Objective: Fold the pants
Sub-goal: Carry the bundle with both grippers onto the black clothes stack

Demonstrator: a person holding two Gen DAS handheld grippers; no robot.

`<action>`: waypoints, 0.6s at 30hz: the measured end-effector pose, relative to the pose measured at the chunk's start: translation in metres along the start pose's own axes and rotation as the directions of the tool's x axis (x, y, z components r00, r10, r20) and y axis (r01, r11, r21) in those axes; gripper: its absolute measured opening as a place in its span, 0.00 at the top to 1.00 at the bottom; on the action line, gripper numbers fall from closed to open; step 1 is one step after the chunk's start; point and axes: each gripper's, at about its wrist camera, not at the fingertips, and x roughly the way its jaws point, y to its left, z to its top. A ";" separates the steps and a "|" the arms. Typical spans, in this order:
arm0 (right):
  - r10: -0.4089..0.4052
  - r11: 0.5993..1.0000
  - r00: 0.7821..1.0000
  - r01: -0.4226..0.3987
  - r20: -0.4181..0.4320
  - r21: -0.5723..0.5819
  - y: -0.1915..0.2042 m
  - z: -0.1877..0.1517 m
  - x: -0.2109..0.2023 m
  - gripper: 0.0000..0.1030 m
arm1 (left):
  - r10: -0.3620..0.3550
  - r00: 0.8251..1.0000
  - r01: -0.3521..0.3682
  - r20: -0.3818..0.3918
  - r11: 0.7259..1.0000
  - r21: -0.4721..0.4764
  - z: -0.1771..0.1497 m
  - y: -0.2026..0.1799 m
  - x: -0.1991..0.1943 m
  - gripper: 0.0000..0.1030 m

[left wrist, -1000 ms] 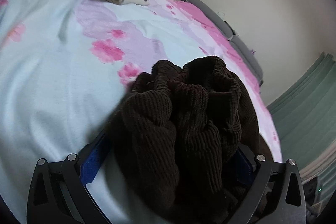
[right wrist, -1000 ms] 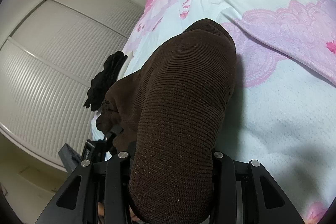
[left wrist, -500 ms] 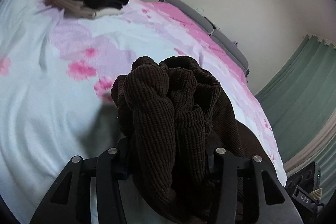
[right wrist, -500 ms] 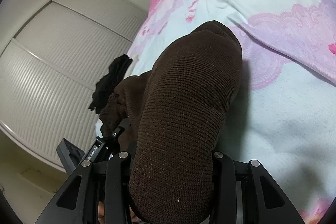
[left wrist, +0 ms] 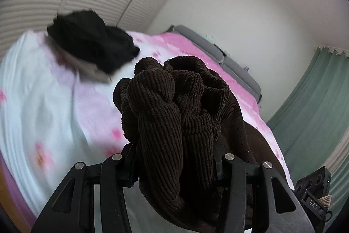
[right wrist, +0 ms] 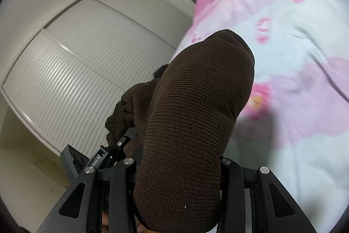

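Pink-floral bedspread [left wrist: 50,115] beneath ribbed brown pants [left wrist: 174,115], bunched between both clamped grippers, left [left wrist: 174,158] and right [right wrist: 177,162].

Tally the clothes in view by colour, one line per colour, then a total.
Brown: 1, the ribbed pants clamped in both the left gripper and the right gripper.
Black: 1, a crumpled garment on the bed.
Pale beige: 1, a blurred piece under the black one.
Total: 3.
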 end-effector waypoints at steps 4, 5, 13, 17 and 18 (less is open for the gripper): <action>0.057 0.997 0.998 -0.058 -0.012 -0.041 0.034 0.023 0.044 0.62 | 0.026 0.998 -0.026 0.059 1.000 0.006 0.062 0.030 -0.002 0.54; 0.074 0.996 0.997 -0.075 -0.017 -0.055 0.046 0.029 0.061 0.62 | 0.030 0.997 -0.031 0.072 0.999 0.008 0.077 0.036 -0.001 0.54; 0.198 0.973 0.979 -0.202 -0.045 -0.111 0.126 0.094 0.213 0.62 | 0.046 0.982 -0.059 0.183 0.996 0.065 0.234 0.106 0.033 0.53; 0.240 0.963 0.970 -0.243 -0.045 -0.113 0.153 0.127 0.291 0.62 | 0.044 0.980 -0.061 0.196 0.995 0.082 0.301 0.143 0.077 0.53; 0.243 0.964 0.969 -0.246 -0.041 -0.104 0.155 0.136 0.309 0.62 | 0.047 0.979 -0.066 0.198 0.994 0.091 0.310 0.150 0.088 0.52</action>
